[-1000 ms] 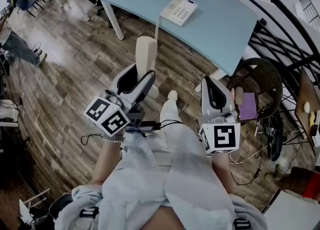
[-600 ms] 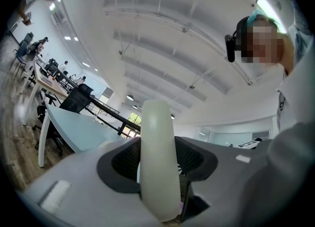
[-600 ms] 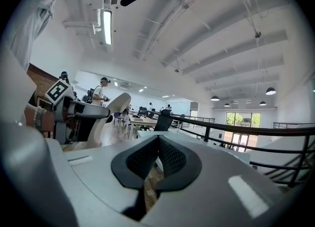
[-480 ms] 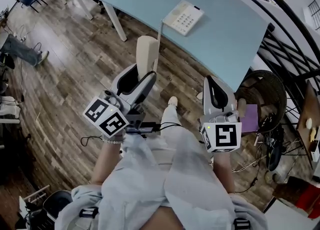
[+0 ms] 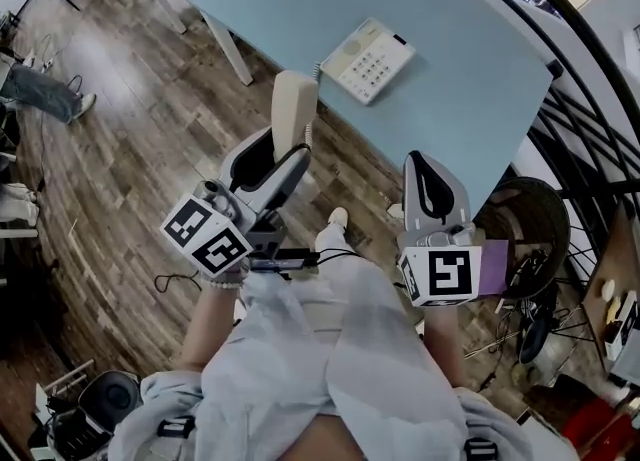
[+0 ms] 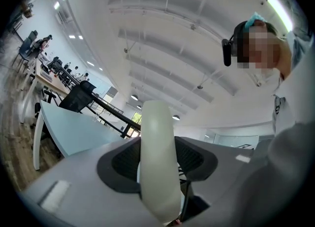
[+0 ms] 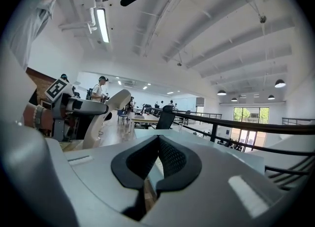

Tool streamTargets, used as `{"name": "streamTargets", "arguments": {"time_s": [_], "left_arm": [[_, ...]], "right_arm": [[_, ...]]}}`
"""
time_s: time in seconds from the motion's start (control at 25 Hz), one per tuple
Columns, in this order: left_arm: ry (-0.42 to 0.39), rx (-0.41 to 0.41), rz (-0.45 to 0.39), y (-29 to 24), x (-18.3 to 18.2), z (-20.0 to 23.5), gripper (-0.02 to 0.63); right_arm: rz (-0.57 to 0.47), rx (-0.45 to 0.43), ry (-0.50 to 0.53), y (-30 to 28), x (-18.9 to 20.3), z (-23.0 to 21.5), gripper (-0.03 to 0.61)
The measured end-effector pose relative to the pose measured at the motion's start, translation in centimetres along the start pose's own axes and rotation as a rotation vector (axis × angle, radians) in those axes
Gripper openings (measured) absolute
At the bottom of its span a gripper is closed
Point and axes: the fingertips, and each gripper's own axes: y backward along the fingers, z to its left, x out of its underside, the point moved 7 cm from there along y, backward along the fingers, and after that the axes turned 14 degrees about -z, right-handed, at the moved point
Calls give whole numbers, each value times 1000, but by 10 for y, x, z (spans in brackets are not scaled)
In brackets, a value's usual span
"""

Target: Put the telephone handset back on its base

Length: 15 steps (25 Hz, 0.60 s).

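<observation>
The cream telephone handset (image 5: 293, 114) stands upright in my left gripper (image 5: 287, 152), which is shut on its lower part. A coiled cord (image 5: 318, 73) runs from it up to the cream push-button base (image 5: 373, 59) on the light blue table (image 5: 480, 79). In the left gripper view the handset (image 6: 157, 172) fills the gap between the jaws, pointing at the ceiling. My right gripper (image 5: 428, 181) is shut and empty, held over the floor just short of the table's near edge. The right gripper view shows the handset (image 7: 109, 108) off to the left.
The white table leg (image 5: 228, 49) stands on the wood floor beyond the handset. A round wicker basket (image 5: 530, 214) and a purple item (image 5: 492, 267) sit to my right, with a black railing (image 5: 590, 139) behind. Another person's legs (image 5: 40, 94) show far left.
The table and phone base have drawn nearer and lower in the head view. Both grippers keep their pose, the left still holding the handset.
</observation>
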Motion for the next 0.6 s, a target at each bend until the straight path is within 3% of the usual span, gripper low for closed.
{"name": "streamTargets", "arguments": {"time_s": [0.6], "left_arm": [[3,-54,14,-96,6,41,212]], "right_arm": [[21,-47,-32,-86,20,-78,6]]}}
